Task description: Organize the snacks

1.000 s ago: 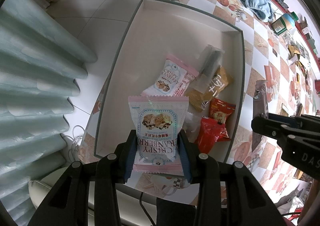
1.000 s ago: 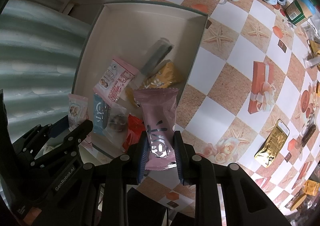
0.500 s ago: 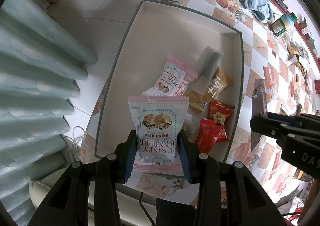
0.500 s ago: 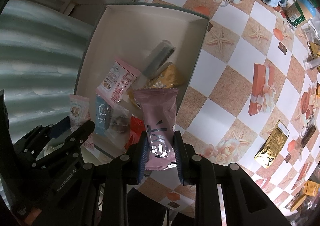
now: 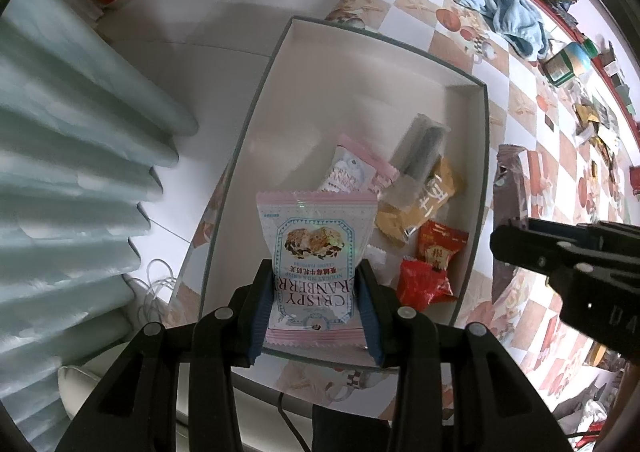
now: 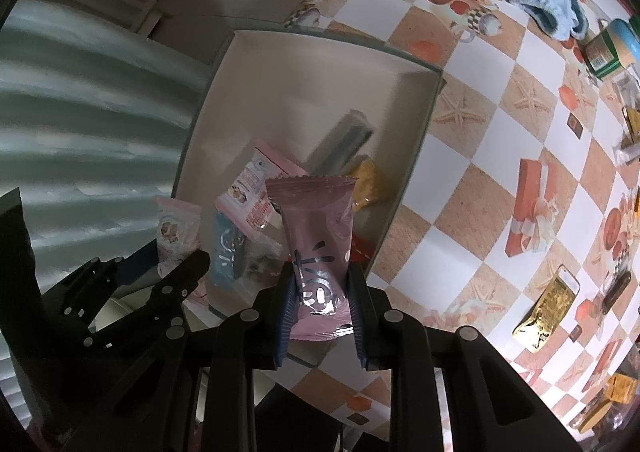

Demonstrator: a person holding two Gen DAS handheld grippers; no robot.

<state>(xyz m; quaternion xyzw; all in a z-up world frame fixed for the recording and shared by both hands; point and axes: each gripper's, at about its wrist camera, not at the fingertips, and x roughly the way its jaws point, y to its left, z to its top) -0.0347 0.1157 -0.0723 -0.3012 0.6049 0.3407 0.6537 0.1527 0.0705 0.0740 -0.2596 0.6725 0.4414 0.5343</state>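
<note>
Cranberry crisp packet (image 5: 314,252) stands clamped upright in the left claw (image 5: 316,316) above the white box's (image 5: 320,92) near end; pink candy packet (image 6: 316,248) sits gripped in the right claw (image 6: 320,312) beside it; both have edged slightly forward over the box since earlier.

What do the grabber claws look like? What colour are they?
Both are black plastic. The left gripper and the right gripper each have two chunky arms with round silver bolts, ending in ribbed blue pads. Seen from the other camera, the right one shows white letters "DA" on its side, and the left one shows small silver screws.
</note>
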